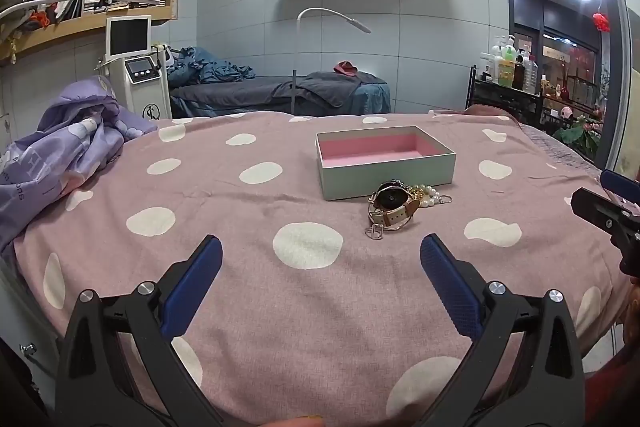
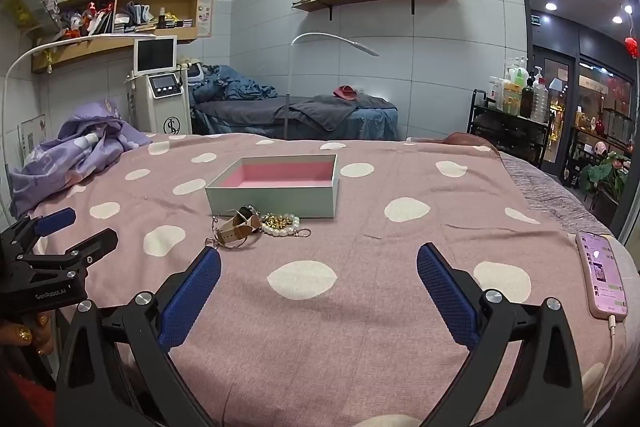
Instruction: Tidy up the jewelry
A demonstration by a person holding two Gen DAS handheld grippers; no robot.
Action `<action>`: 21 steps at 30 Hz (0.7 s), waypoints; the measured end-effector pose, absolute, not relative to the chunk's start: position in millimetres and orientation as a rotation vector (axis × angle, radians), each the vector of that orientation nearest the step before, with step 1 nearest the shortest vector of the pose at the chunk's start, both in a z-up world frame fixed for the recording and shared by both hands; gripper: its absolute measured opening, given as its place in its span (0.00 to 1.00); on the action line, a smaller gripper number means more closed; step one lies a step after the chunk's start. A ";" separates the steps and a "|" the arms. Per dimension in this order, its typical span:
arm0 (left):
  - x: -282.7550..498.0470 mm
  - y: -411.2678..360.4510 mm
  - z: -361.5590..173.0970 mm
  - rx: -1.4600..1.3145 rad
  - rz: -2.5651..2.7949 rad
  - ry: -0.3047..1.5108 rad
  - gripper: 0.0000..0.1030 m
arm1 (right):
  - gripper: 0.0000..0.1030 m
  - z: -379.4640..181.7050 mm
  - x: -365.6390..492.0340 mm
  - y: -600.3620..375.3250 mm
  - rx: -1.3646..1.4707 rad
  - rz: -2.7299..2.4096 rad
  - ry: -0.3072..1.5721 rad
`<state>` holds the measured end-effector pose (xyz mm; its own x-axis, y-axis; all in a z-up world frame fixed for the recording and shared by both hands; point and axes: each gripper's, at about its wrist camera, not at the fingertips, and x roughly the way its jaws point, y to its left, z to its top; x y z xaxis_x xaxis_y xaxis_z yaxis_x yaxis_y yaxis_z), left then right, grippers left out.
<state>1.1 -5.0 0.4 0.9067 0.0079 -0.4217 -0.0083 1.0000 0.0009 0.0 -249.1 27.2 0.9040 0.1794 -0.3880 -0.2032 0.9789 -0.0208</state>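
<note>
An open pale green box (image 1: 386, 177) with a pink lining sits on the pink polka-dot bedspread (image 1: 280, 287); it also shows in the right wrist view (image 2: 276, 199). Just in front of it lies a small pile of jewelry: a watch (image 1: 390, 205) with a tan strap, a pearl bracelet (image 1: 428, 195) and gold pieces. The same watch (image 2: 240, 225) and pearls (image 2: 286, 225) show in the right wrist view. My left gripper (image 1: 320, 251) is open and empty, short of the pile. My right gripper (image 2: 319, 259) is open and empty, to the right of the pile.
A crumpled purple quilt (image 1: 60, 155) lies at the bed's left. A pink phone (image 2: 602, 275) on a charging cable lies at the bed's right edge. Behind stand a white machine (image 1: 138, 75), a second bed (image 1: 280, 91) and a bottle rack (image 1: 508, 95).
</note>
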 end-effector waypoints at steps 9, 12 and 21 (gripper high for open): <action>5.8 -9.3 -0.6 0.005 0.011 0.434 0.95 | 0.94 27.7 1.0 -250.5 -0.060 0.199 0.395; 7.7 -8.2 -2.7 0.008 0.013 0.432 0.95 | 0.94 28.5 0.5 -250.9 -0.059 0.199 0.395; -1.1 -3.8 1.3 0.012 0.011 0.428 0.95 | 0.94 27.2 2.2 -250.6 -0.058 0.200 0.393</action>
